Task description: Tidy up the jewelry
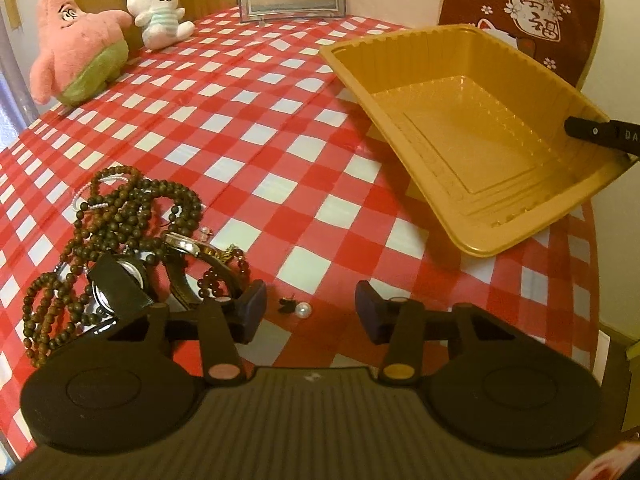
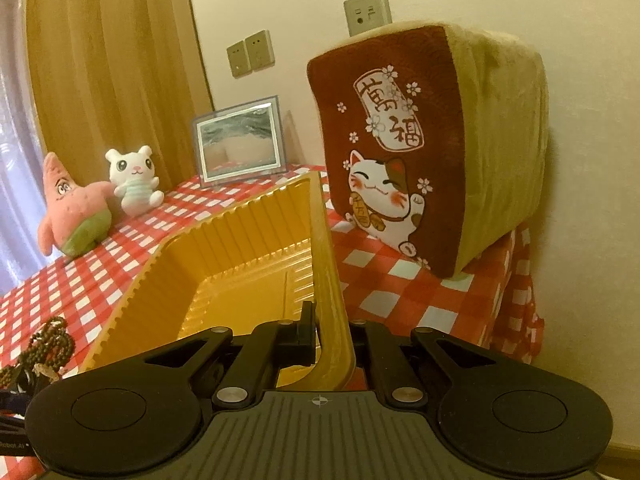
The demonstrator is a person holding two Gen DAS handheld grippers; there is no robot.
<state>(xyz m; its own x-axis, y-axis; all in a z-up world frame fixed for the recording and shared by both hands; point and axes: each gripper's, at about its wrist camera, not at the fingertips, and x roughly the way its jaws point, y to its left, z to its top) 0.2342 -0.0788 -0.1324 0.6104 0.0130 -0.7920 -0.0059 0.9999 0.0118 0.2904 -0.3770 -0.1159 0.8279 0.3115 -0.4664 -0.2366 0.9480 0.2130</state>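
R tool point(image 2: 332, 332) clamps ribbed gold plastic tray point(image 1: 472, 128) rim; L tool point(image 1: 311, 312) unclenched over round pearl point(image 1: 303, 311).

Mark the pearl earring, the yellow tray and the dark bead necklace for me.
pearl earring point(image 1: 303, 311): left wrist view, on the white pearl.
yellow tray point(image 1: 472, 132): left wrist view, on its bare floor.
dark bead necklace point(image 1: 132, 200): left wrist view, on the coiled strands.
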